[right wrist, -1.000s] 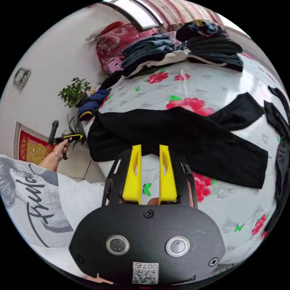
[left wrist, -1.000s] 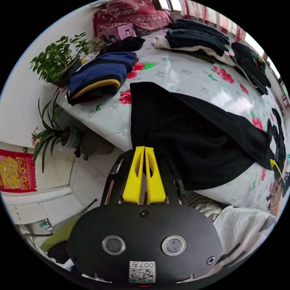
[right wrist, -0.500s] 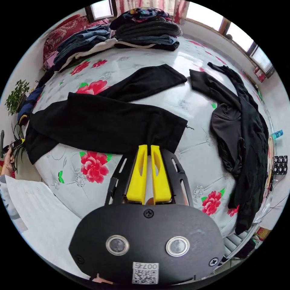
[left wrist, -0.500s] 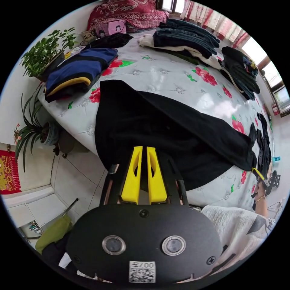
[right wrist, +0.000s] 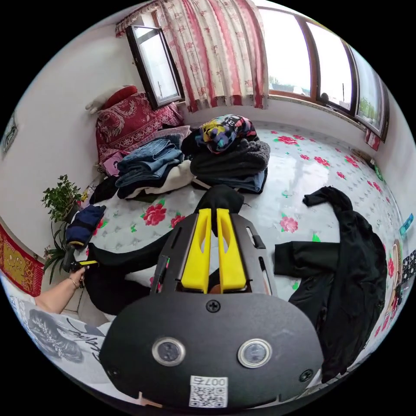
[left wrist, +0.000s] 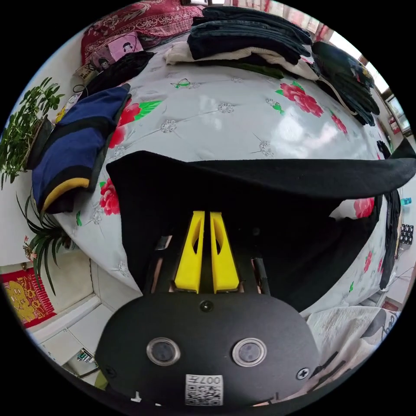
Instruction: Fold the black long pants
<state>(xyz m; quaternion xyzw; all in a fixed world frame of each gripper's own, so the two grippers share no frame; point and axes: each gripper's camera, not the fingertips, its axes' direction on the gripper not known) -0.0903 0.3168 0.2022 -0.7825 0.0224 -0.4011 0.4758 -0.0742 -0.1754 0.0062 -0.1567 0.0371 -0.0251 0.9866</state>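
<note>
Bed (left wrist: 225, 117) edge runs just under my left gripper (left wrist: 207, 216); the waist end of the black long pants (left wrist: 242, 203) hangs over that edge toward the tiled floor (left wrist: 65, 320). My left gripper's jaws are pressed together on the pants fabric. My right gripper (right wrist: 213, 214) is lifted above the bed, jaws together on a bunched leg end of the pants (right wrist: 221, 199).

Open mattress sits between the pants and the far stacks, plenty of bare sheet in the middle. Pants' long axis runs across the bed along its near edge, one leg stretched taut from my left gripper's side up to the right gripper.

Around: folded blue-and-yellow garment (left wrist: 73, 147) near the corner by the potted plant (left wrist: 26, 125), stacks of folded clothes (right wrist: 190, 160) at the far side under the window, red pillow (right wrist: 130, 117) against the wall. Loose black garment (right wrist: 346, 260) sprawls on the bed beside the right gripper, near the pants' leg.
</note>
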